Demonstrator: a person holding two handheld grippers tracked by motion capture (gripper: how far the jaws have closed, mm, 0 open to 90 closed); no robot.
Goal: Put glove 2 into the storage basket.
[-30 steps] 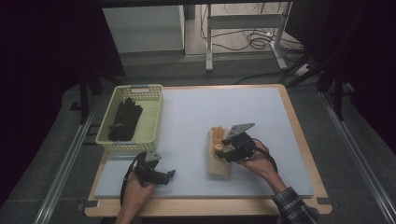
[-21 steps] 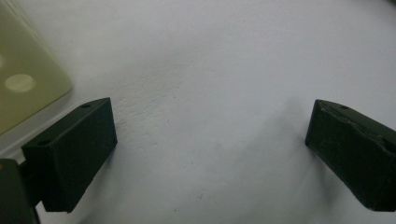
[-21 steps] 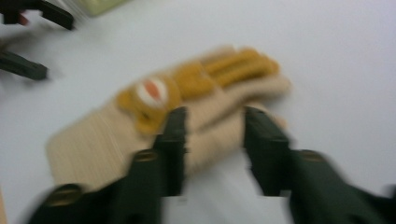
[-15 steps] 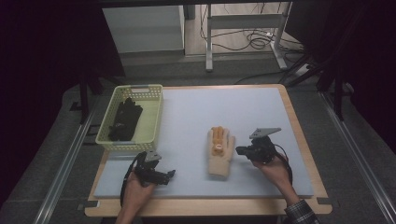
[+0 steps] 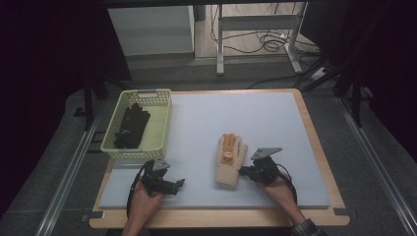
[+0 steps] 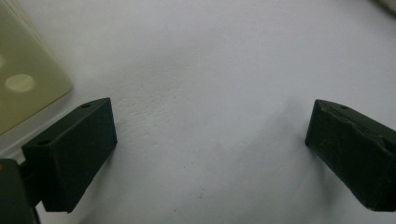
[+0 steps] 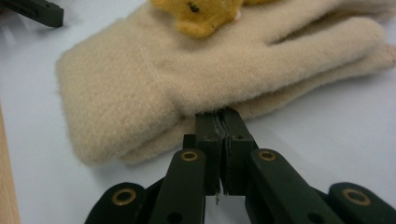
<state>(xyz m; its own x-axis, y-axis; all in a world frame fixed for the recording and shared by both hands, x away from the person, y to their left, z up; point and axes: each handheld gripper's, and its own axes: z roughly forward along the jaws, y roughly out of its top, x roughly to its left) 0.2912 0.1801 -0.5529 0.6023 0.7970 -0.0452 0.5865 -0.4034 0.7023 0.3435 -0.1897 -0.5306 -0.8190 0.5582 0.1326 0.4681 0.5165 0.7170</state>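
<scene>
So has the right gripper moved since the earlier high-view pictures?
Yes. The right gripper first drew away to the right of the beige glove, then came back to its edge, jaws shut.

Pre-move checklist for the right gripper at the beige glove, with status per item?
1. Right gripper jaws shut, tips at the edge of the beige glove: ok.
2. Glove fabric pinched between them: cannot tell.
3. Glove lies flat on the blue mat: ok.
4. Left gripper open over bare mat, apart from the glove: ok.
5. Yellow basket has room beside the black gloves: ok.
</scene>
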